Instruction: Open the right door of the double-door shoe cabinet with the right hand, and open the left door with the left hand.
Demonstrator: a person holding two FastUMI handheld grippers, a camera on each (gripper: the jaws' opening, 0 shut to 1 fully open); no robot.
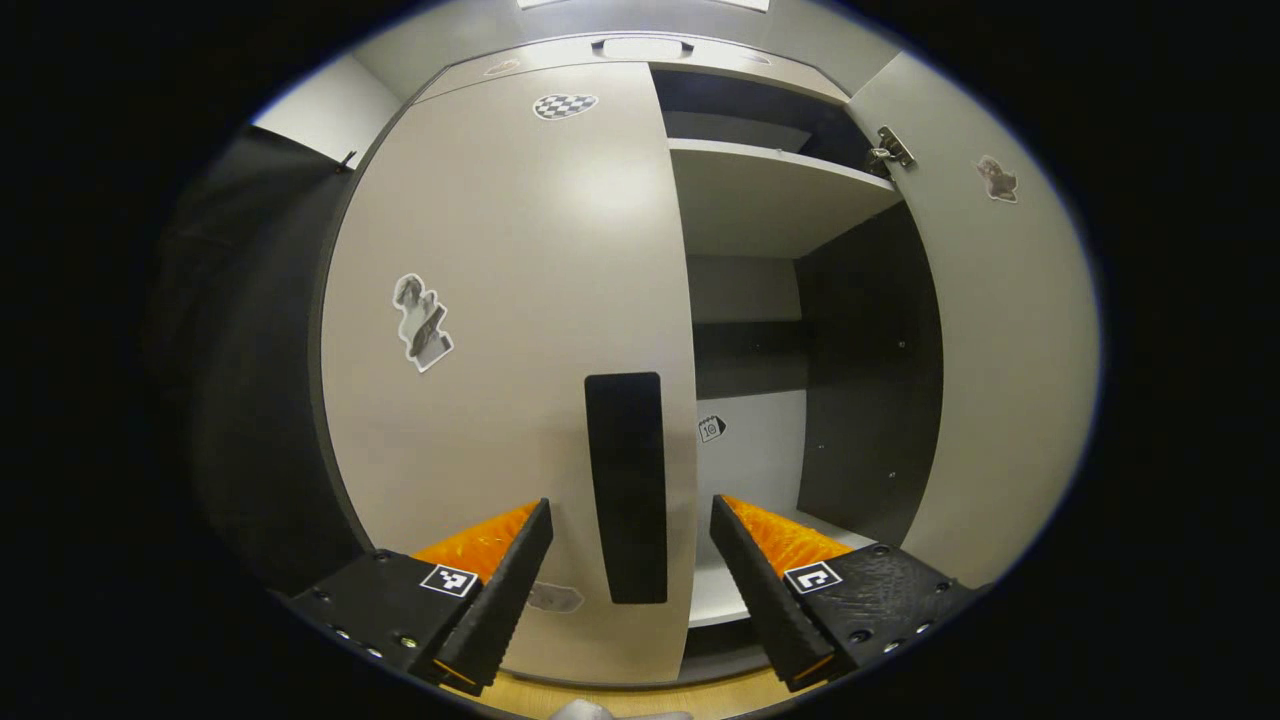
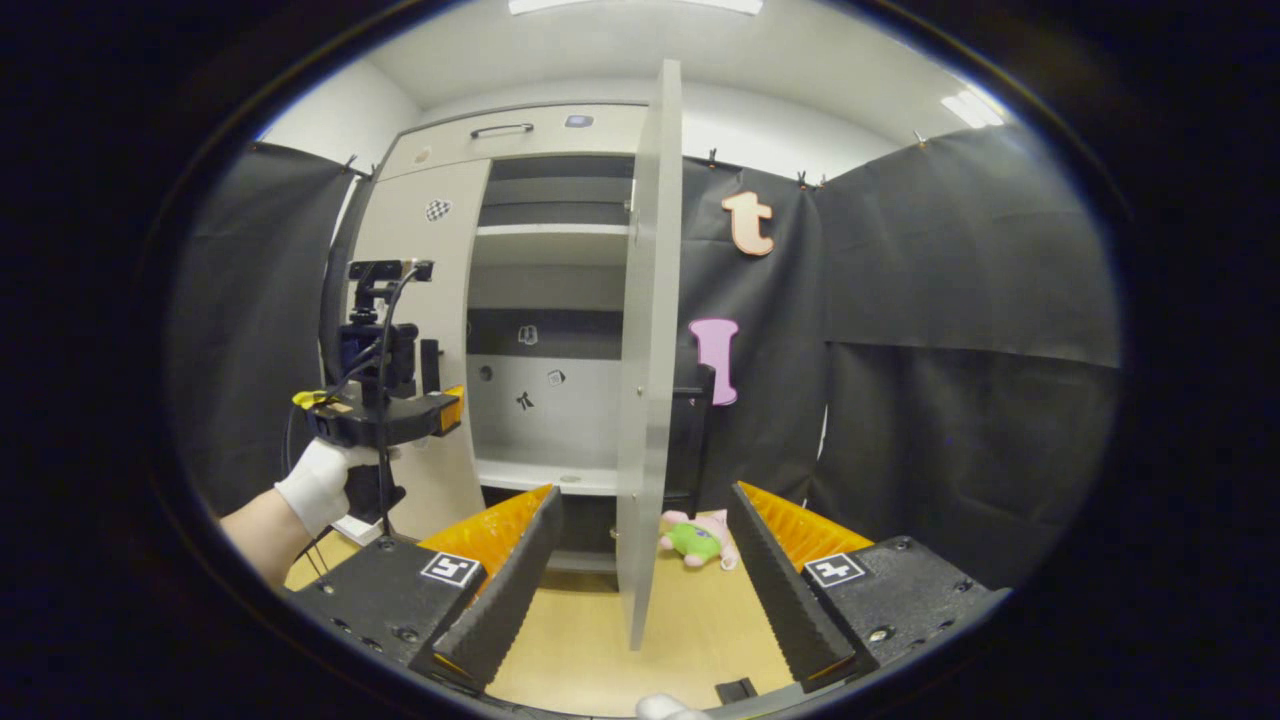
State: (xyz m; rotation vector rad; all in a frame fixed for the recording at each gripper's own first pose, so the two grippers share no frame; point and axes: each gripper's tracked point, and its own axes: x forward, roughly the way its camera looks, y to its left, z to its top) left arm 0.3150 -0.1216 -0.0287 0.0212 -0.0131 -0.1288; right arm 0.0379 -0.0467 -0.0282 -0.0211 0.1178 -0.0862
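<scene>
Right door [image 2: 645, 350] swung wide open, edge-on at 12 o'clock of right hand-held gripper [image 2: 640, 560], jaws released, nothing held. Left door [image 1: 500, 350] closed; left hand-held gripper [image 1: 630, 570] released, jaws straddling its black handle [image 1: 627, 490], not touching. Plush toy [image 2: 697, 538] on floor.

Smooth satin left door [image 1: 500, 330]; matt black handle [image 1: 626, 485]; metal hinge [image 1: 890, 150].

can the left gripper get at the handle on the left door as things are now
Probably yes. The left gripper is open and its fingers already straddle the dark handle on the closed left door, with nothing between them. The open right door stands off to the side.
</scene>
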